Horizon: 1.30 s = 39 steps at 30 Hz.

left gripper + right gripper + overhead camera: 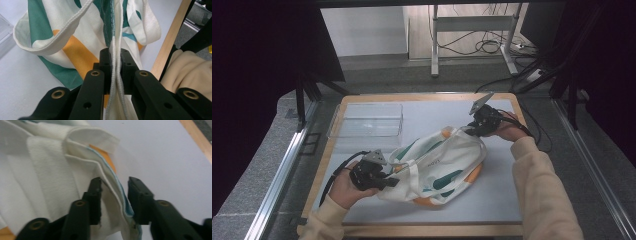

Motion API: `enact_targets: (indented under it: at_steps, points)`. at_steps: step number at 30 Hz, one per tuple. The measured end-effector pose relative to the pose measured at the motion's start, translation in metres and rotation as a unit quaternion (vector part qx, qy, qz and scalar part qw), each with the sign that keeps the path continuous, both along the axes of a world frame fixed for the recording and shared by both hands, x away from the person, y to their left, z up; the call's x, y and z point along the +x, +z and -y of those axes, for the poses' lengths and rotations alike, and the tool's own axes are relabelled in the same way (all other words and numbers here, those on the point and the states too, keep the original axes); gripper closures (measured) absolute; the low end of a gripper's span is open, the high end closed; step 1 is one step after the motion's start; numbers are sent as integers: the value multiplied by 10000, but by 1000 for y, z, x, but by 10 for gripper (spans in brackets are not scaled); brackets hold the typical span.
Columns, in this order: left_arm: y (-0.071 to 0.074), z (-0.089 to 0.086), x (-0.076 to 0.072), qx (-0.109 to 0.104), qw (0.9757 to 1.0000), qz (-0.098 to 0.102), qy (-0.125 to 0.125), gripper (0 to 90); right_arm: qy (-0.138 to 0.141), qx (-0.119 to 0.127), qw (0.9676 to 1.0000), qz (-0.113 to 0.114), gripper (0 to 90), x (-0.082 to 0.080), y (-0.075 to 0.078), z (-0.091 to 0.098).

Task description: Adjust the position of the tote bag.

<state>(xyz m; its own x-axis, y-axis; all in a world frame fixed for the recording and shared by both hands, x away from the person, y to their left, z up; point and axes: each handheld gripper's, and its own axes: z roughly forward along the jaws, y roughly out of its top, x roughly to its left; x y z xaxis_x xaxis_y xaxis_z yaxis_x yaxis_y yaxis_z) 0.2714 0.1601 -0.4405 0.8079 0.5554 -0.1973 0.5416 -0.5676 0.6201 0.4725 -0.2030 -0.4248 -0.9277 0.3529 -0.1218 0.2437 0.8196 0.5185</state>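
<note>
A white cloth tote bag [437, 165] with green and orange patches lies slumped on the pale mat [502, 195]. My left gripper [394, 181] is at its near left end, and in the left gripper view [116, 57] the jaws are shut on the bag's doubled white rim [117, 37]. One handle loop [60, 45] hangs off to the side. My right gripper [467, 131] is at the bag's far right corner. In the right gripper view [113, 187] the folded, blue-stitched rim [112, 182] runs between the two jaws, which still stand apart around it.
A clear plastic tray [364, 105] stands at the back left of the mat. The wooden table edge [427, 230] frames the mat. Cream sleeves [542, 190] come in from the bottom. Cables and a table leg [434, 45] lie on the floor beyond.
</note>
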Motion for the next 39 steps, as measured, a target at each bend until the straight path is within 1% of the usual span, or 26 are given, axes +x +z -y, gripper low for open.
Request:
enact_targets:
  at_steps: [1,2,3,4,7,15,20,22,23,24,34,37,39]
  points:
    - [0,0,0,-4,10000,-12,10,836,97,-68,9999,15,755,-2,-1,-1]
    - [0,0,1,-2,10000,-13,16,836,97,-68,9999,15,755,-2,-1,-1]
    - [-1,0,1,3,10000,-12,21,837,108,-120,9999,50,791,-3,-1,-2]
    - [-1,0,1,7,10000,-13,24,837,108,-120,9999,50,791,-3,-1,-2]
    - [0,-1,0,9,10000,-2,29,837,68,-61,9999,43,817,-6,2,1]
    - [-1,-2,2,45,10000,9,61,838,52,-39,9999,100,824,-10,6,3]
    - [-2,-4,3,48,10000,14,77,840,8,94,9999,129,828,-12,7,6]
    - [-2,-4,4,79,9999,8,68,840,-67,201,9997,110,828,-15,7,10]
    - [-2,-5,5,91,9999,12,76,840,-67,201,9997,110,828,-15,7,10]
    - [-1,-5,6,109,9999,21,78,841,-132,235,9996,95,828,-17,7,11]
    - [1,-10,15,241,9996,65,136,842,-212,163,9996,130,828,-28,15,17]
    - [2,-11,19,277,9995,68,134,842,-245,181,9994,164,828,-32,16,19]
    - [2,-12,20,263,9995,74,143,842,-275,213,9993,166,828,-35,15,21]
